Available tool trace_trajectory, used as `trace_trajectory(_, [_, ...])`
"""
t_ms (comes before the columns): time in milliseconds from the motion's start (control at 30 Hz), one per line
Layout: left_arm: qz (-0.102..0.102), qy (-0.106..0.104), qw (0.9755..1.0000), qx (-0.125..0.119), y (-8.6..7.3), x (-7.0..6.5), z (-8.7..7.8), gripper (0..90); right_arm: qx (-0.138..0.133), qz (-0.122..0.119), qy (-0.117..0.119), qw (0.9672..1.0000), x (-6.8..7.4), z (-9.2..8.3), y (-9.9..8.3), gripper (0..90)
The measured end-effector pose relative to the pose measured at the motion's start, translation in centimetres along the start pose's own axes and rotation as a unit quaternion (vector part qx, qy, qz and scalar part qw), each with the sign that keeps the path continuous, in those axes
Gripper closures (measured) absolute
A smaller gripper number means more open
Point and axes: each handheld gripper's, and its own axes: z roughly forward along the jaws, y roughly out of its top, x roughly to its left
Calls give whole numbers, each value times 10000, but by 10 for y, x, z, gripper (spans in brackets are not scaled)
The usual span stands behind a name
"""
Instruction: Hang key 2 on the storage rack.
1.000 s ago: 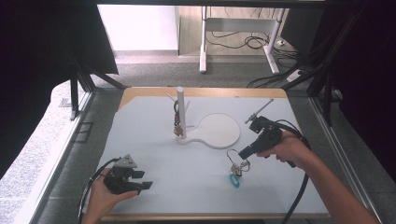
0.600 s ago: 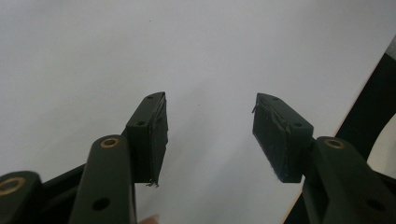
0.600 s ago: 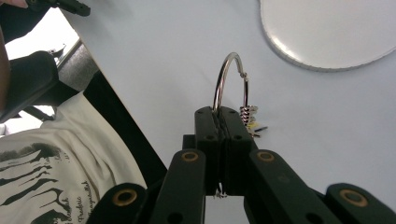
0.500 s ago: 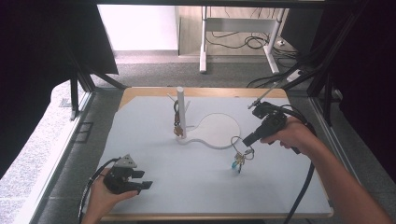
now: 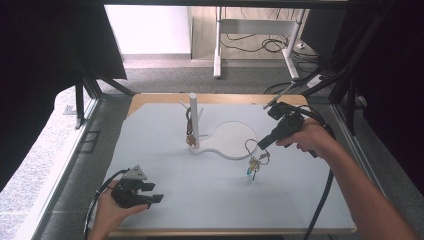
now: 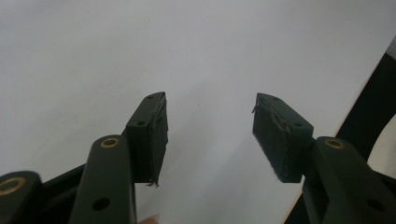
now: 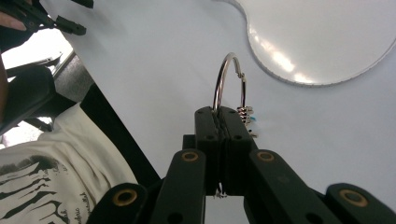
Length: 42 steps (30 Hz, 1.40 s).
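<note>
My right gripper (image 5: 262, 145) (image 7: 219, 112) is shut on a silver key ring (image 5: 250, 147) (image 7: 229, 86), held above the mat beside the white stand's round base (image 5: 234, 140). Small keys and a teal charm (image 5: 251, 167) dangle under the ring. A white post (image 5: 193, 120) with side pegs rises from that base; another bunch of keys (image 5: 190, 135) hangs on it. Near the front left of the mat, my left gripper (image 5: 154, 192) (image 6: 208, 135) lies open with nothing between its jaws.
The grey mat (image 5: 210, 200) covers a wooden table. The glossy white base (image 7: 327, 37) lies just beyond the ring in the right gripper view. A person's white printed shirt (image 7: 46, 172) is at the table's near edge. Black frame legs stand at both sides.
My right gripper has lifted the key ring off the mat and carried it up and away from the front edge, toward the stand's base. The left gripper has stayed put.
</note>
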Motion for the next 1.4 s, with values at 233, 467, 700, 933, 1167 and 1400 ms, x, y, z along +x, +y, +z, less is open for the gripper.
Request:
trace_trajectory(233, [0, -4, 10000, 4, 0, 0, 0, 458, -127, -29, -25, 9999, 2, -5, 15, 882])
trace_trajectory(467, [15, 3, 10000, -9, 0, 0, -3, 458, -111, 2, -85, 9999, 2, -7, 29, 882])
trace_trajectory(700, [15, -10, 10000, -10, 0, 0, -2, 458, -128, -11, -71, 9999, 2, -5, 43, 882])
trace_trajectory(933, [25, -4, 10000, 0, -1, 1, -3, 458, -189, -14, -77, 9998, 3, -3, 59, 882])
trace_trajectory(1167, [21, -8, 10000, -2, -1, 1, -3, 458, -295, 32, -53, 9995, -1, -4, 71, 882])
trace_trajectory(1400, [-11, -15, 10000, -6, -1, -1, -2, 458, -375, 94, -133, 9992, -6, -7, 77, 882])
